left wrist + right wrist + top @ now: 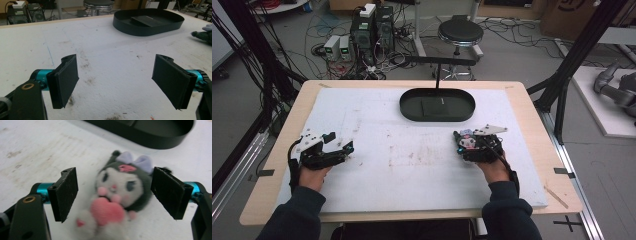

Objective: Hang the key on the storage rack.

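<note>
right gripper view shows the right gripper point(113, 195) with jaws apart around a plush toy point(117, 195) – black oval tray point(155, 138) at 1 o'clock – while the left gripper point(115, 80) gapes over bare white board point(105, 55).

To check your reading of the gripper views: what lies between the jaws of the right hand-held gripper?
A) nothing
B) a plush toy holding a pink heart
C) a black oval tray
B: the right hand-held gripper has its jaws open on either side of the plush toy on the white mat.
</note>
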Action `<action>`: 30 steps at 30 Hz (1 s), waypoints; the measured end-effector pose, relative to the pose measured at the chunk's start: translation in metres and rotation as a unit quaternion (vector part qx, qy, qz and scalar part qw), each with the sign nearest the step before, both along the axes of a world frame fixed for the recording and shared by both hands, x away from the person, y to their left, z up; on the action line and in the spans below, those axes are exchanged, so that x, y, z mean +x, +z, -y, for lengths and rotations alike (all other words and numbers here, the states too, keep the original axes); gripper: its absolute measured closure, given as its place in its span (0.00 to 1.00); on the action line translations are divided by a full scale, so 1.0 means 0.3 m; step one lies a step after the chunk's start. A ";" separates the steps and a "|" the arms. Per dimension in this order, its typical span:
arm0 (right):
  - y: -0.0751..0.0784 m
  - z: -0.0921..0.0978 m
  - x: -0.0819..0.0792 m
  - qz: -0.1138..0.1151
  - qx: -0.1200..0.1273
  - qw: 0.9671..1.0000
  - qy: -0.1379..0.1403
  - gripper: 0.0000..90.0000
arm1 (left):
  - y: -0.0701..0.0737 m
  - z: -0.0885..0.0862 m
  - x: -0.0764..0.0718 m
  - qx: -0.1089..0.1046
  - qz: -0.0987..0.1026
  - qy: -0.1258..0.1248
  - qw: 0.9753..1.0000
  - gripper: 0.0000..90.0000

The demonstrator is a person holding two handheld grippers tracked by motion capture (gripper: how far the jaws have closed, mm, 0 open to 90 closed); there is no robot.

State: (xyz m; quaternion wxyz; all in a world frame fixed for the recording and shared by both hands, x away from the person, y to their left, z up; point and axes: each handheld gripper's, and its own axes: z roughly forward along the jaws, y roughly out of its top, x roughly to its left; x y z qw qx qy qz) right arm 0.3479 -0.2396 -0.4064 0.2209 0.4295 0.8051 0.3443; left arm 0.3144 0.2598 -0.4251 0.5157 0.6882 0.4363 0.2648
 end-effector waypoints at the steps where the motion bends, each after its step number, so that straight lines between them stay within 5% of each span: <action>1: -0.009 -0.011 0.004 -0.006 -0.010 1.000 0.005 0.24 | 0.000 0.001 -0.002 0.000 0.000 0.002 1.000 0.23; 7: -0.039 -0.028 0.018 0.006 -0.106 0.994 -0.011 0.33 | -0.005 0.002 0.003 0.001 -0.004 0.002 1.000 0.23; 12: -0.038 0.001 0.031 0.013 -0.127 0.991 0.033 0.41 | -0.006 -0.001 0.007 0.002 -0.005 0.001 1.000 0.23; 16: -0.033 0.010 0.029 0.038 -0.181 0.977 0.105 0.42 | -0.005 0.002 0.007 0.001 -0.005 0.001 1.000 0.23; 17: -0.030 0.016 0.030 0.035 -0.184 0.976 0.110 0.40 | -0.006 0.003 0.007 0.000 -0.005 0.001 1.000 0.24; 20: -0.021 0.046 0.039 0.018 -0.108 0.991 0.077 0.25 | -0.006 0.001 0.009 0.000 -0.005 0.001 1.000 0.24; 22: -0.010 0.062 0.036 0.017 -0.054 0.998 0.040 0.22 | -0.006 0.000 0.010 0.001 -0.006 0.001 1.000 0.24; 26: -0.016 0.056 0.045 0.005 -0.015 1.000 -0.018 0.22 | -0.008 0.006 0.013 0.001 -0.007 -0.001 1.000 0.24; 30: -0.049 0.004 0.058 -0.021 -0.034 0.999 -0.010 0.22 | -0.009 0.011 0.014 0.002 -0.008 -0.003 1.000 0.24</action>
